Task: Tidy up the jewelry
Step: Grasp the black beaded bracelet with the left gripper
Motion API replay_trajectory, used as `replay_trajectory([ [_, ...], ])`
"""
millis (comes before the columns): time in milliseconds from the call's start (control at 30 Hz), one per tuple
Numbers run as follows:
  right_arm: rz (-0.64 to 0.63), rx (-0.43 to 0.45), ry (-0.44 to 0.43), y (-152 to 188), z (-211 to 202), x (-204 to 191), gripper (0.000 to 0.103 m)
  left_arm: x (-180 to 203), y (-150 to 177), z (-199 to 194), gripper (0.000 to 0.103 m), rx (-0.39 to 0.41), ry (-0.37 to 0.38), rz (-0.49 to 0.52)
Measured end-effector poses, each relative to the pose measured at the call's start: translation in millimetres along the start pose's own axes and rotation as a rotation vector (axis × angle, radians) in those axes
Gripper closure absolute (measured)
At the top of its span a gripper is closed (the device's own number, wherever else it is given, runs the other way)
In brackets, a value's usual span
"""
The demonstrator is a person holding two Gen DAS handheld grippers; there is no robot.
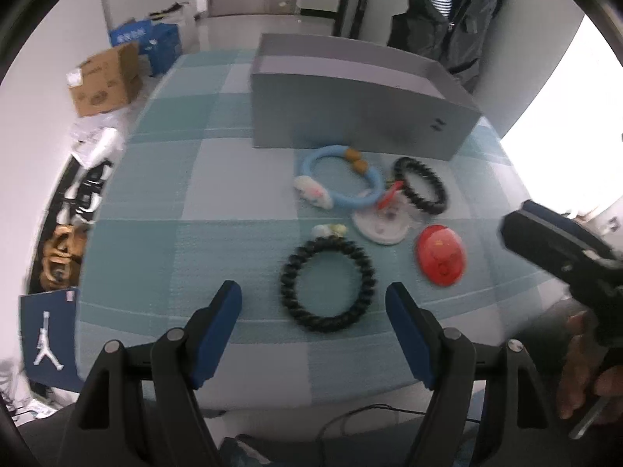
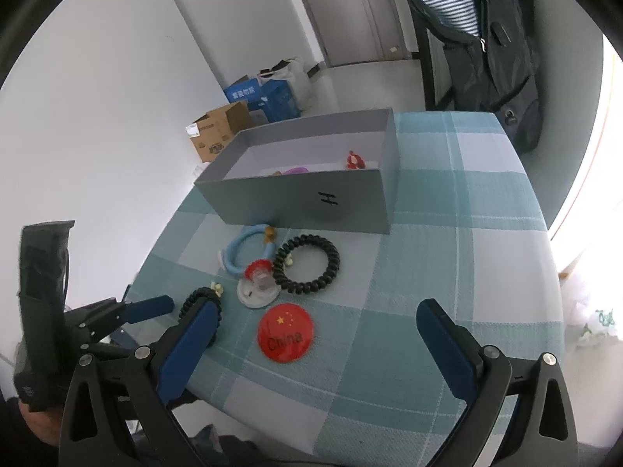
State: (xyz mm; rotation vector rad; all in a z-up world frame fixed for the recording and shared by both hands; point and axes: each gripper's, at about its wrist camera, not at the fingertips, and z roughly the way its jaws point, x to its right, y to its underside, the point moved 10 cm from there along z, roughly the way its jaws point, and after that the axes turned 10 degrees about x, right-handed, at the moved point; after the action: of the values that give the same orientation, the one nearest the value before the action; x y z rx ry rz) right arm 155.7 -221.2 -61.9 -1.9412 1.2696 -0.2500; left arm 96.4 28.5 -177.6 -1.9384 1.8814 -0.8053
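Observation:
A black coil bracelet (image 1: 290, 278) with a small pale charm lies on the checked tablecloth, just ahead of my left gripper (image 1: 313, 297). That gripper is open and its blue pads stand to either side of the bracelet without touching it. My right gripper (image 2: 319, 313) is open wide above a red "China" badge (image 2: 286, 336), with nothing between its fingers. Farther back lie a white round dish (image 2: 253, 297), a second black coil bracelet (image 2: 335, 262) and a light blue ring bracelet (image 2: 235, 247). Behind them stands an open grey box (image 2: 296, 200) holding a red trinket (image 2: 354, 160) and a pink piece.
The table's left edge drops to a floor with a cardboard box (image 1: 105, 78), blue boxes (image 2: 268, 95) and shoes. A dark coat (image 2: 494, 50) hangs behind the table's far right corner. A hand holds the right gripper's body (image 1: 564, 249) at the right of the left wrist view.

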Motion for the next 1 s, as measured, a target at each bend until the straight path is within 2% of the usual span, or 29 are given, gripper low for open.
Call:
replay_trajectory([
  [67, 0.006, -0.005, 0.006, 1, 1, 3, 0.0, 5, 0, 0, 0.031, 0.0, 0.032, -0.012],
  [300, 0.013, -0.001, 0.013, -1, 0, 5, 0.0, 8, -2, 2, 0.032, 0.007, 0.008, 0.027],
  [367, 0.013, -0.003, 0.014, -1, 1, 6, 0.0, 9, -2, 2, 0.043, 0.012, -0.003, 0.049],
  [400, 0.013, -0.002, 0.015, -1, 1, 6, 0.0, 9, -2, 2, 0.062, 0.015, -0.01, 0.062],
  [467, 0.018, -0.003, 0.009, -1, 1, 5, 0.0, 12, -1, 1, 0.064, 0.007, 0.024, 0.053],
  [533, 0.023, -0.008, 0.002, 0, 2, 4, 0.0, 11, 0, 0, 0.071, 0.005, 0.039, 0.043],
  [733, 0.004, -0.023, 0.002, 3, 3, 2, 0.0, 15, -5, -7, 0.074, 0.021, 0.084, 0.021],
  [767, 0.002, -0.023, 0.001, 3, 3, 1, 0.0, 16, -7, -8, 0.082, 0.028, 0.088, 0.017],
  [800, 0.0, -0.023, -0.002, 4, 3, 0, 0.001, 17, -7, -9, 0.095, 0.028, 0.102, 0.012],
  [1000, -0.038, -0.048, 0.013, 12, 8, -2, 0.001, 16, -3, -4, 0.095, 0.0, 0.11, 0.005],
])
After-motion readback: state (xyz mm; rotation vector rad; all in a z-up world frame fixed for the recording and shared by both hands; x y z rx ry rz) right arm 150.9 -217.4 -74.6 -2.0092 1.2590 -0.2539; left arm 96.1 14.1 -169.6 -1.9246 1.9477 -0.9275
